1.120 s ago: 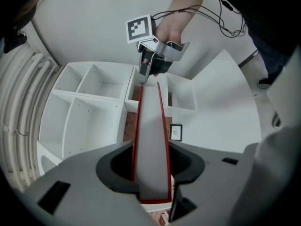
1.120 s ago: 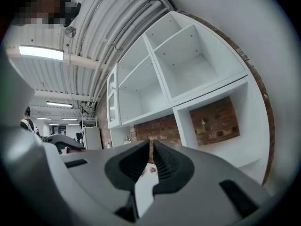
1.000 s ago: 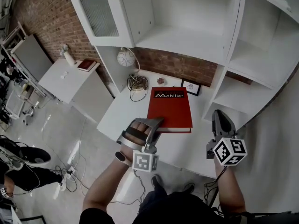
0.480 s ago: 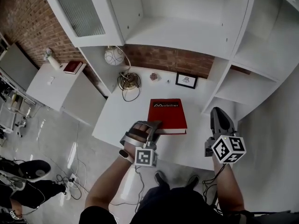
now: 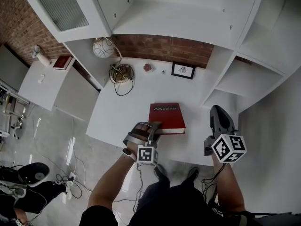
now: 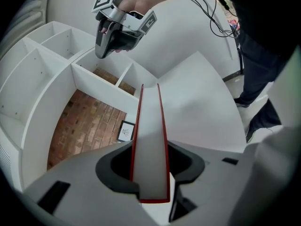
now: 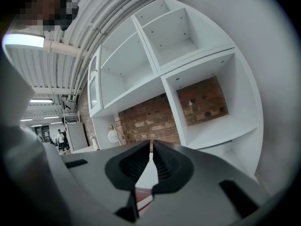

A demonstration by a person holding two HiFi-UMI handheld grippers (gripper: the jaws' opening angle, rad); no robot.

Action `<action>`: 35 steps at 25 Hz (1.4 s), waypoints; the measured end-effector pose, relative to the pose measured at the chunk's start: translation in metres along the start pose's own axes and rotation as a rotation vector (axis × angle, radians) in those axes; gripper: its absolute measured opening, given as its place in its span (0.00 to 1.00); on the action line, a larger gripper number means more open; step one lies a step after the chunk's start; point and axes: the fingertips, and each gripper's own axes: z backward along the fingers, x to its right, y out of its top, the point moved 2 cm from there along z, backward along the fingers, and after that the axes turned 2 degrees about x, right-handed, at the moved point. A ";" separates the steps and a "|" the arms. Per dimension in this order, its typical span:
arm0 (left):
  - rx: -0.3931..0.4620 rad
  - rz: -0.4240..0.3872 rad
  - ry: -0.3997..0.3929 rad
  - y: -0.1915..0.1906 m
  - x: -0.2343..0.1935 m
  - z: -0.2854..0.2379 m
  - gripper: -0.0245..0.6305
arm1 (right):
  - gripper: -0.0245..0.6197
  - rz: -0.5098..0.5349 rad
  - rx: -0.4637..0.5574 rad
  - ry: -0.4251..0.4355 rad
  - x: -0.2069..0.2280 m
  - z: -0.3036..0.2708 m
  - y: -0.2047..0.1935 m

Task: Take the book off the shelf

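Note:
A red hardcover book [image 5: 166, 117] lies flat over the white table [image 5: 117, 117], its near edge clamped by my left gripper [image 5: 154, 127]. In the left gripper view the book's page edge [image 6: 151, 140] runs straight out from between the jaws, which press on both covers. My right gripper [image 5: 217, 119] hovers to the right of the book, near the table's right front corner, shut with nothing in it. The right gripper view shows its pads [image 7: 162, 160] closed together, with a corner of the book [image 7: 143, 196] below.
White shelf compartments [image 5: 244, 84] rise at the right and a cabinet with a glass door [image 5: 63, 8] at the upper left. A small framed picture [image 5: 183, 70], a lamp with a cord [image 5: 120, 73] and a round white ornament [image 5: 100, 47] stand against the brick wall.
The head view has pulled back and tilted, so the book and both grippers look smaller. The book stays in the left gripper and has come nearer the table's front edge.

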 end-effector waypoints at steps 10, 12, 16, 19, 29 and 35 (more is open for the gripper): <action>0.018 0.003 0.002 0.002 0.027 -0.023 0.30 | 0.07 -0.039 -0.051 0.003 0.018 0.000 -0.030; -0.008 0.023 -0.054 -0.001 0.039 -0.028 0.35 | 0.07 -0.048 -0.064 0.001 0.023 0.001 -0.036; -0.063 0.078 -0.174 -0.011 0.073 -0.042 0.47 | 0.07 -0.063 -0.091 -0.010 0.033 0.003 -0.047; -0.093 0.097 -0.247 -0.019 0.100 -0.053 0.52 | 0.07 -0.067 -0.110 -0.014 0.041 0.004 -0.054; -0.168 0.199 -0.452 -0.023 0.119 -0.058 0.56 | 0.07 -0.075 -0.146 -0.009 0.049 0.004 -0.060; -0.178 0.355 -0.536 -0.017 0.097 -0.037 0.56 | 0.07 -0.061 -0.152 0.006 0.047 0.000 -0.049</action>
